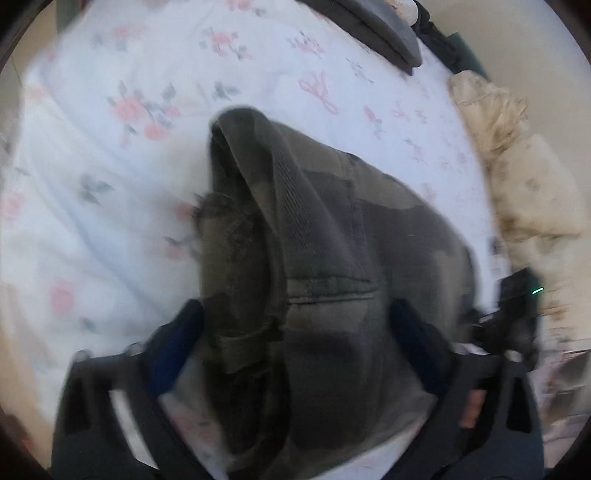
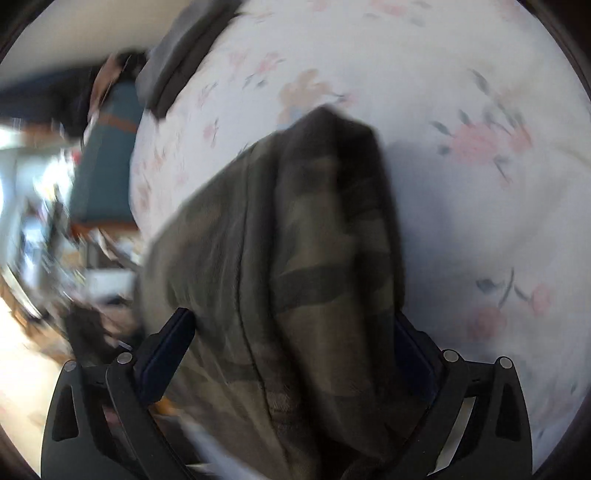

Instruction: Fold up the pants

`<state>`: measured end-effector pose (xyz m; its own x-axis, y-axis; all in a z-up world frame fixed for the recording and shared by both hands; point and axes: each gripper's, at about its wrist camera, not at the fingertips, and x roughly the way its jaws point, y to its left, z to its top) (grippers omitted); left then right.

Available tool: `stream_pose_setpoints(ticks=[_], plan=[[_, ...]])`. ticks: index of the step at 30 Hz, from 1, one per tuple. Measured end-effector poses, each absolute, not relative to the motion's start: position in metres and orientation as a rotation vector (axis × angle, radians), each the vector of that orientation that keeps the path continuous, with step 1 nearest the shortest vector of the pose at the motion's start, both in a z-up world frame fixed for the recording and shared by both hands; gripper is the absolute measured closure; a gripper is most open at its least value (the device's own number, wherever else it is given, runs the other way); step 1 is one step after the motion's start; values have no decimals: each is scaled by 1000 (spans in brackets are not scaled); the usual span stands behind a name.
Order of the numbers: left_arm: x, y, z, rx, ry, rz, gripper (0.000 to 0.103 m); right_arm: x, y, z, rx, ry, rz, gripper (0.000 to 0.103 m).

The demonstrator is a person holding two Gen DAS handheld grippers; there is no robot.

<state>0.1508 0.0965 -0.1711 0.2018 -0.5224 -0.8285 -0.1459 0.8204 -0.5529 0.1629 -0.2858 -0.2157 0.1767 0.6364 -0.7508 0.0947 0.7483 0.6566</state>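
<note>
The camouflage pants (image 1: 332, 258) hang in a thick bunch between the fingers of my left gripper (image 1: 295, 325), lifted above the floral bedsheet (image 1: 110, 147). The waistband and a pocket seam face the camera. In the right wrist view the same pants (image 2: 295, 258) fill the gap of my right gripper (image 2: 295, 332), whose fingers press both sides of the bunched cloth. Both views are blurred by motion. The other gripper (image 1: 517, 317) shows at the right edge of the left wrist view.
A grey folded garment (image 1: 380, 33) lies at the far end of the bed, also in the right wrist view (image 2: 177, 48). A cream quilt (image 1: 524, 184) is heaped along the bed's right side. A teal box (image 2: 107, 158) and room clutter lie beyond the bed's edge.
</note>
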Motion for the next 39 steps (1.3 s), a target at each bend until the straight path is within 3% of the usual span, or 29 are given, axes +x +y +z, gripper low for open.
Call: stream_pose_setpoints(ticks=[2,3,5,8,16,28,30,31,33,34,39], plan=[[151,94,-169,-577,1360,-300,25,158,-275,-211,599,1358,459,5],[149,92,-167,-563,1360,-308,28,156,-273,-208,586,1356,472,16],[150,86,-157,-519,1341,-324,50,158,-272,-204,608,1341,497,40],[149,82,-136,-492,1308,-317,70,159,-267,-181,579,1278,543,67],[182,84,-44,-485,1122,-323,72,196,-267,-100,573,1078,630,69],[493,104,-13,-386,940,-220,68,494,-227,-29,418,949,593,69],[531,107,-26,-332,947,-153,58,536,-216,-35,365,946,567,61],[548,105,-31,-241,940,-81,58,550,-215,-42,338,958,521,49],[557,99,-43,-45,875,72,51,568,-214,-64,187,962,318,38],[557,100,-53,17,884,146,42,570,-215,-74,73,983,205,35],[507,119,-69,-77,865,126,41,520,-236,-92,30,972,270,36]])
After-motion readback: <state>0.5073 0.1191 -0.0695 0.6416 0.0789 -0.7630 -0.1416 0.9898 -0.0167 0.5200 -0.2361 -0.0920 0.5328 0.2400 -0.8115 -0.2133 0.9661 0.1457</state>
